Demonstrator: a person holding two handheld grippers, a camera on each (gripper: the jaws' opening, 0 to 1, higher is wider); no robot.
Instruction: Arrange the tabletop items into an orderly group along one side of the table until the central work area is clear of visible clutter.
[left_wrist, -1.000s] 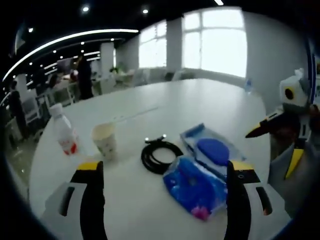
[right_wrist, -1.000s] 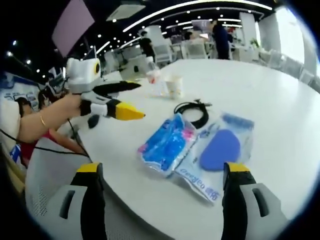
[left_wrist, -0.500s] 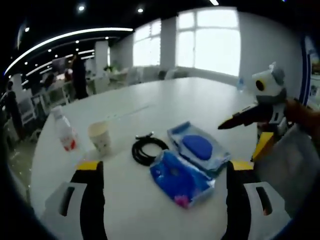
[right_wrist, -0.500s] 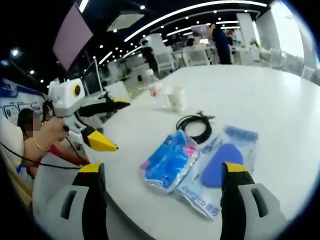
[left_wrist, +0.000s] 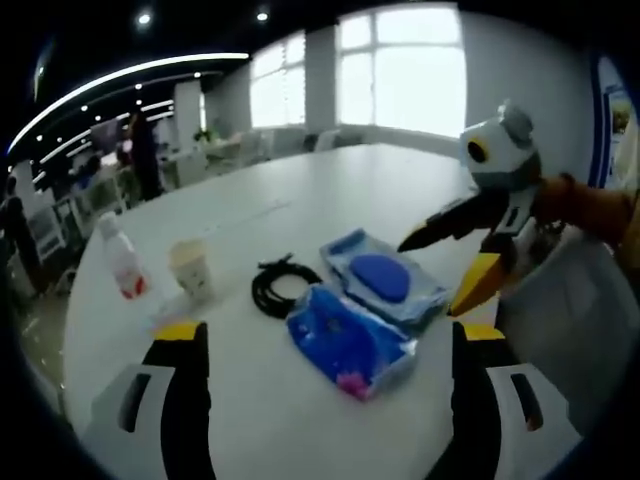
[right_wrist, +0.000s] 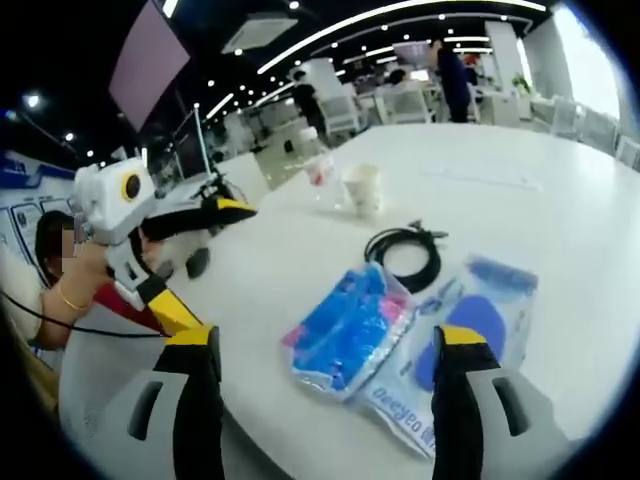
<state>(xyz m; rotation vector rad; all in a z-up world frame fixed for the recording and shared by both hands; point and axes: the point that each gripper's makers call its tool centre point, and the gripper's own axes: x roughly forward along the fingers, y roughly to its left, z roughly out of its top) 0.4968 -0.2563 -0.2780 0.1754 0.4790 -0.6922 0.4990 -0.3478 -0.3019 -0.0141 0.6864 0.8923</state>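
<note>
An open office with ceiling lights surrounds a white table (left_wrist: 400, 190). On it a blue wet-wipe pack (left_wrist: 347, 340) touches a clear pouch with a blue pad (left_wrist: 384, 279); a coiled black cable (left_wrist: 275, 287) lies just beside, a paper cup (left_wrist: 191, 270) and water bottle (left_wrist: 119, 259) farther off. The left gripper (left_wrist: 325, 345) and right gripper (right_wrist: 325, 345) both hang wide open, holding nothing.

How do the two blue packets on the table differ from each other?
The crumpled blue packet is solid blue with pink spots, puffy and wrinkled; the flat clear packet is see-through, lies flatter and shows one dark blue oval inside. The crumpled one overlaps the flat one's edge. Both are plastic and lie beside the black cable coil.
</note>
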